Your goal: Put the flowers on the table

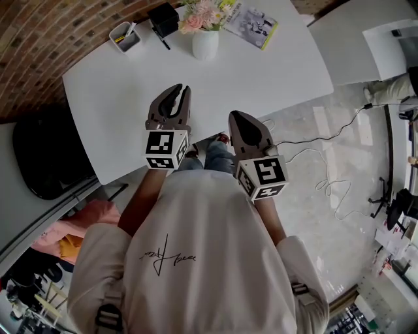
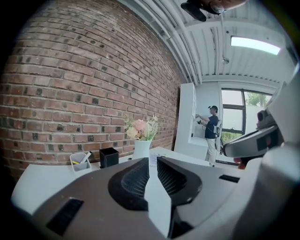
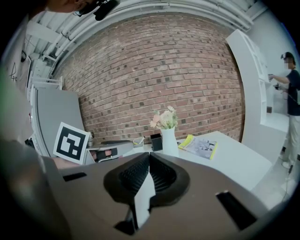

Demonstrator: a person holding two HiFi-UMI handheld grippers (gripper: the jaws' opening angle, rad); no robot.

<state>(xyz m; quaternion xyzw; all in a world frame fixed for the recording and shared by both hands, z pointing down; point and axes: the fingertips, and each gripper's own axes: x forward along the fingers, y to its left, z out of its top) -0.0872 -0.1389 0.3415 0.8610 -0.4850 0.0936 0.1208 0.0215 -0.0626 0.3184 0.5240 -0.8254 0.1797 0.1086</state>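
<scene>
Flowers [image 1: 204, 14] in a white vase [image 1: 205, 44] on the table [image 1: 261, 78], both grippers empty.
A black box [image 1: 163, 19] stands just left of the vase, a pen tray [image 1: 124, 36] farther left, and a magazine [image 1: 251, 25] just right. The left gripper [image 1: 177, 87] hovers over the table on the near side of the vase, jaws narrowly apart. The right gripper [image 1: 236, 116], nearer still and right of the vase, has its jaws together.
</scene>
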